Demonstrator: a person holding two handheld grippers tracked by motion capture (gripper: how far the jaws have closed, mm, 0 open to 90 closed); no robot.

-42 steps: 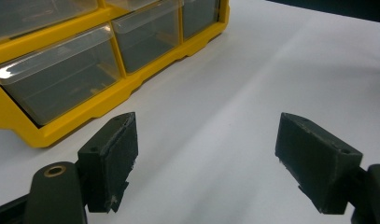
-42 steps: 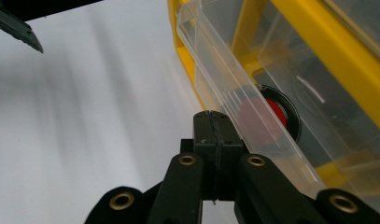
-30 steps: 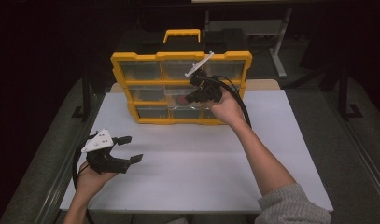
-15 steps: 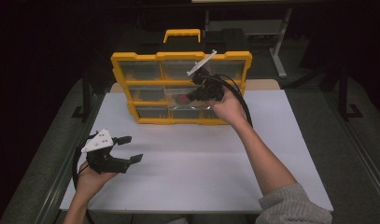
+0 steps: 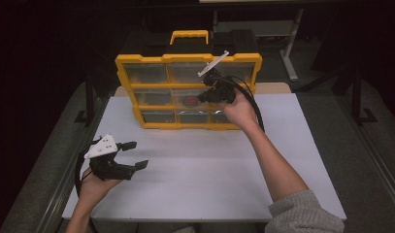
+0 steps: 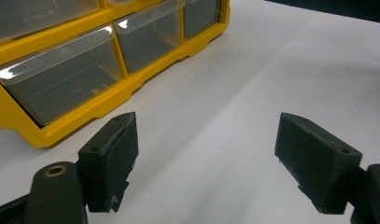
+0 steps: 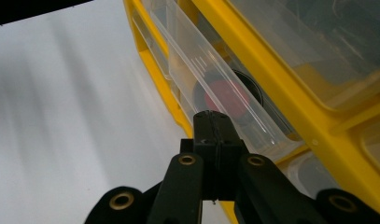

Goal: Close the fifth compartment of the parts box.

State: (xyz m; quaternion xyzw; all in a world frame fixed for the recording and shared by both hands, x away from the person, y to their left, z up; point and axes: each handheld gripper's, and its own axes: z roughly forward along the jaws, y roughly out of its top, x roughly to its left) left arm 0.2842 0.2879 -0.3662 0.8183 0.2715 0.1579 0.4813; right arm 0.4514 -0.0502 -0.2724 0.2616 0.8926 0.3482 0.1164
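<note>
A yellow organizer (image 5: 185, 58) with clear drawers stands upright at the back of the white table (image 5: 209, 165). Its middle drawer (image 7: 201, 65) is drawn out a little and holds a round red and black thing (image 7: 225, 99). My right gripper (image 7: 211, 116) is shut, its tips against the clear front rim of that drawer; I cannot tell whether the rim is pinched between them. In the high view the right gripper (image 5: 202, 98) points left at the drawer with the red thing (image 5: 189, 101). My left gripper (image 5: 137, 155) hovers at the table's front left, open with nothing between its jaws (image 6: 206, 140).
The organizer's lower row of clear drawers (image 6: 61, 79) lies ahead and left of the left gripper. A yellow carry handle (image 5: 189, 35) tops the organizer, in front of dark cases. Metal rails run along both sides of the table.
</note>
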